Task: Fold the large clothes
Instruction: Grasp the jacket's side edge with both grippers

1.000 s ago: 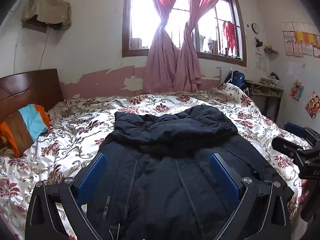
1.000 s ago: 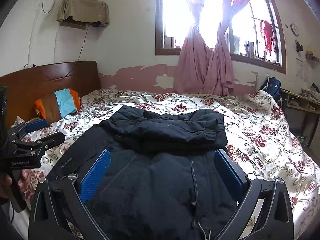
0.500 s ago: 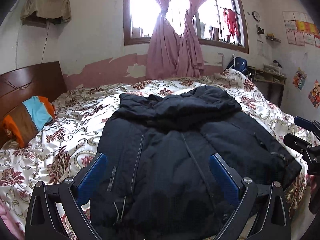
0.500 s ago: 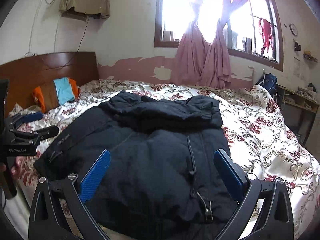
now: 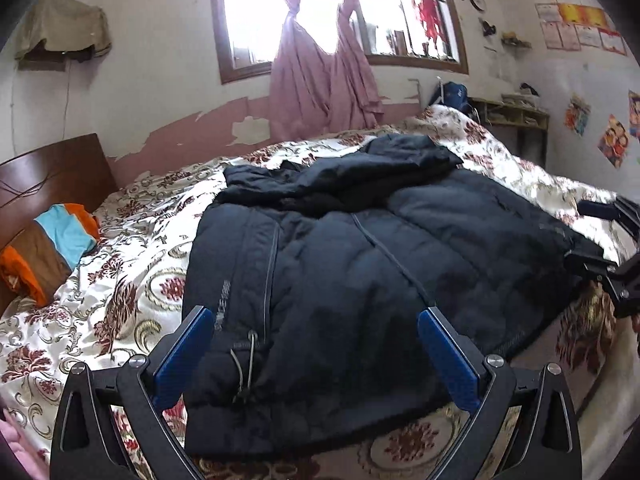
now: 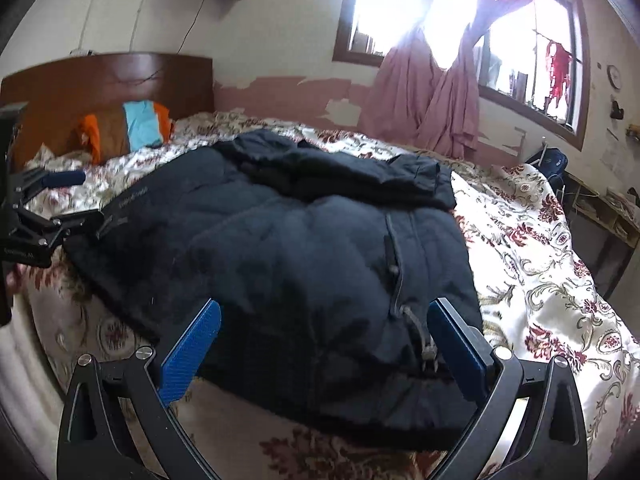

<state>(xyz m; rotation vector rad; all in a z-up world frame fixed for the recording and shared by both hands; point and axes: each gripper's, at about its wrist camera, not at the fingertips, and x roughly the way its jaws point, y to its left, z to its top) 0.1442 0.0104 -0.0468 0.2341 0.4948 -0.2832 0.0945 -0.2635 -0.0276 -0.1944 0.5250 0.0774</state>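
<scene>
A dark navy padded jacket (image 5: 360, 280) lies flat, front up, on the flowered bedspread (image 5: 132, 280), with its hood bunched at the far end and its hem toward me. My left gripper (image 5: 316, 356) hangs open just above the hem, blue pads (image 5: 184, 352) wide apart. My right gripper (image 6: 324, 350) is open the same way over the jacket (image 6: 300, 260) near its zipper pull. Each wrist view also catches the other tool: the right gripper (image 5: 592, 236) at the jacket's right side, the left gripper (image 6: 60, 200) at its left side. Neither holds cloth.
An orange, brown and blue pillow (image 5: 48, 248) leans on the wooden headboard (image 5: 52, 172) at the left. Pink curtains (image 5: 320, 80) hang at the window behind the bed. A desk (image 5: 516, 116) and blue backpack (image 5: 452, 94) stand at the far right.
Both grippers have dropped and tilted down toward the near end of the bed, so the jacket's hem now shows between the fingers. The jacket itself has not moved.
</scene>
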